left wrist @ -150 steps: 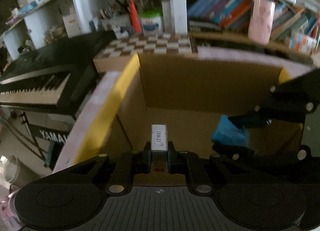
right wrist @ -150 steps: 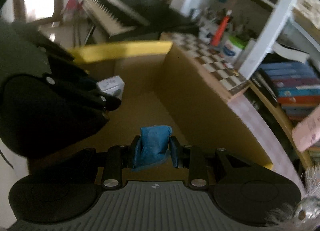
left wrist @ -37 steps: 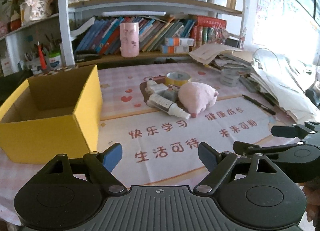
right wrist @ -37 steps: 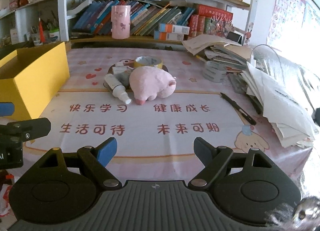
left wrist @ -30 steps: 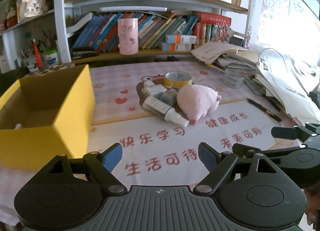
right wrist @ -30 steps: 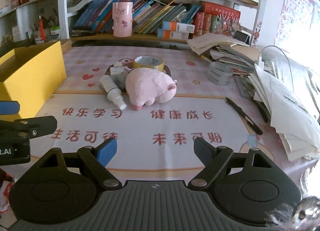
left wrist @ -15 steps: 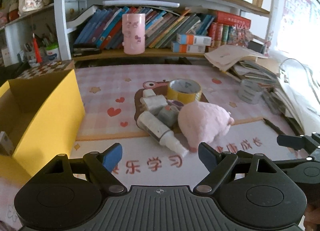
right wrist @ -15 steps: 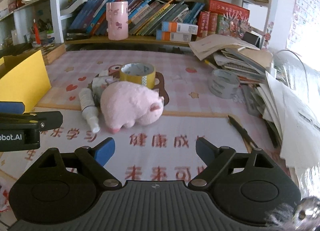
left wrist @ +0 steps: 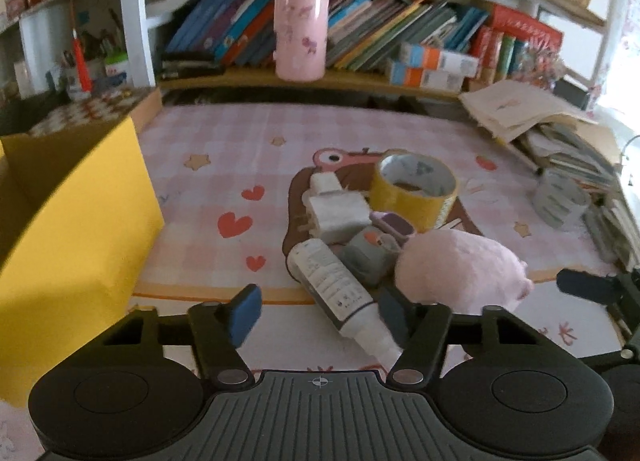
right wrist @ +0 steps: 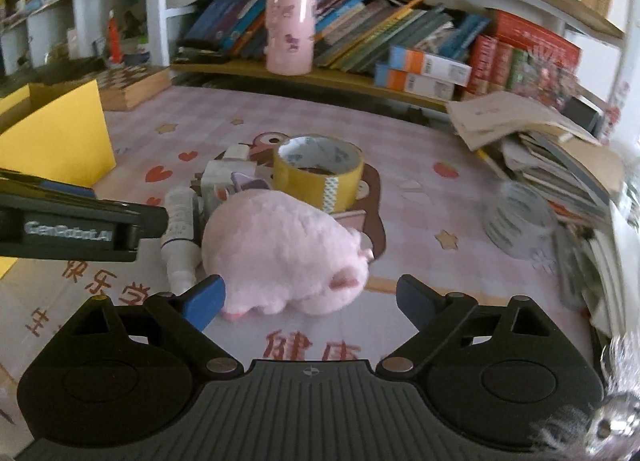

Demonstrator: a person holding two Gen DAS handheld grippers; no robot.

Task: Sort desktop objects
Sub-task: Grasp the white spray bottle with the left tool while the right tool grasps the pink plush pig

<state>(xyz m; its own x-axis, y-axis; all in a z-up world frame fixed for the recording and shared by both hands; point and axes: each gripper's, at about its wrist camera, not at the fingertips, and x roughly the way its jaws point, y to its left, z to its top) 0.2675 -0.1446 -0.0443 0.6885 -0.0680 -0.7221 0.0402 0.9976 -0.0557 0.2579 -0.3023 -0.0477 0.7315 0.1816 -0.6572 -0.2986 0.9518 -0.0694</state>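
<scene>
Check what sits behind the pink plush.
Behind the plush: yellow tape roll, a white box, a small purple item. The bottle lies beside it. The plush covers their lower parts.

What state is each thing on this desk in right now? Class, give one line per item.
Left tool: empty, jaws closing around the bottle.
Right tool: empty, jaws opening before the pig.
White bottle: lying on its side.
Pink plush pig: resting on the mat.
Yellow tape roll: lying flat.
Yellow box: open-topped.
</scene>
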